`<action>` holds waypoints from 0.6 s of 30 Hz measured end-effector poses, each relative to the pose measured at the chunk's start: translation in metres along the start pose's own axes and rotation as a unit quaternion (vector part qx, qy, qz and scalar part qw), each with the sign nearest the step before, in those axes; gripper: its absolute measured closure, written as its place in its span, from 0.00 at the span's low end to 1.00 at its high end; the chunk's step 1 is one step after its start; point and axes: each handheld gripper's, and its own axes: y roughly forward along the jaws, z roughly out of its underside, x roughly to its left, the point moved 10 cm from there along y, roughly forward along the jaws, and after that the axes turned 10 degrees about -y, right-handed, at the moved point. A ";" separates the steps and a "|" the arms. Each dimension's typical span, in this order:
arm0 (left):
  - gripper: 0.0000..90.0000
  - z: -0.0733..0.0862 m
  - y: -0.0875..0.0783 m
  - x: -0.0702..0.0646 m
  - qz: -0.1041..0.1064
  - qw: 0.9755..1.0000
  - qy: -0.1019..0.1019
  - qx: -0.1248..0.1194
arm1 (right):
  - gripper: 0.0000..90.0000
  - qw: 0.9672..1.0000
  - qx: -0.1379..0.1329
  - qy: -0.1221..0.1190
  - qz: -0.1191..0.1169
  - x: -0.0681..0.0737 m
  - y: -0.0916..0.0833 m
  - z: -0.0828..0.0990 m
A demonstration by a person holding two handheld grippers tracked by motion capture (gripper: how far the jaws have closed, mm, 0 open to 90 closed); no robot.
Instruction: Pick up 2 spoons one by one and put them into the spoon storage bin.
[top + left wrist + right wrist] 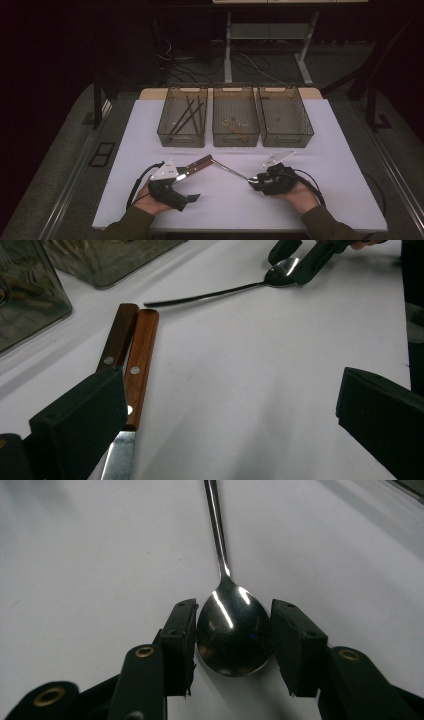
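The spoon point(233, 630) was seen flat on the white desk point(320, 150), its bowl bracketed by the right gripper point(233, 635) — fingers part-open, hugging both rims, though pad contact could not be made out. The left gripper point(225, 425) was held wide open with nothing between its fingers; one finger point(82, 420) covered part of two wooden-handled knives point(140, 355), blades cut off below. Three bins point(235, 122) were lined along the far edge — open desk lay between the hands.
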 end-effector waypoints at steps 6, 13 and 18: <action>0.00 0.000 0.000 0.000 0.000 1.000 0.001 0.000 | 0.79 0.999 0.007 -0.031 0.008 0.001 -0.002 0.002; 0.00 0.000 0.000 0.000 0.000 1.000 0.001 0.000 | 0.88 1.000 0.003 -0.026 0.006 -0.001 -0.003 0.001; 0.00 0.000 0.000 0.000 -0.001 1.000 0.001 -0.001 | 0.96 1.000 -0.016 -0.016 -0.003 -0.001 -0.009 -0.003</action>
